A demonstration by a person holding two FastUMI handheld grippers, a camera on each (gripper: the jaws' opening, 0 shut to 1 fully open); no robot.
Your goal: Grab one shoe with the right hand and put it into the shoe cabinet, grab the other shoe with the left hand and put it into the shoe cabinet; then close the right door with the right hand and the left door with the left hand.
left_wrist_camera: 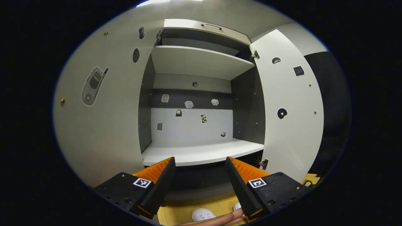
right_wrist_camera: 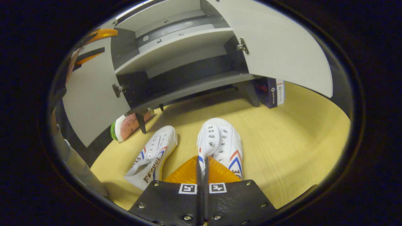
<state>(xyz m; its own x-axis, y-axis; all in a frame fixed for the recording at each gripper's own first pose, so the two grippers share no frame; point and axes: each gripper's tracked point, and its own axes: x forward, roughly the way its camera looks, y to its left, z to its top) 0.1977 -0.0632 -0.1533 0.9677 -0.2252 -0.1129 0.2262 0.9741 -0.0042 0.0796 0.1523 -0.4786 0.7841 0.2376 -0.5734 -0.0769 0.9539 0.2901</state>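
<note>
Two white lace-up shoes with red and blue stripes lie on the wooden floor in front of the open shoe cabinet. My right gripper is shut on the side rim of the right-hand shoe, which points toward the cabinet. The other shoe lies tilted just to its left, untouched. In the left gripper view, my left gripper is open with nothing between its fingers, held in front of the cabinet's bare lower shelf. Two shoe toes peek out below it.
Both cabinet doors stand wide open: the left door and the right door. A bare upper shelf sits above. A watermelon-slice toy lies by a cabinet leg, a dark box stands at the right. A sleeve shows at the left.
</note>
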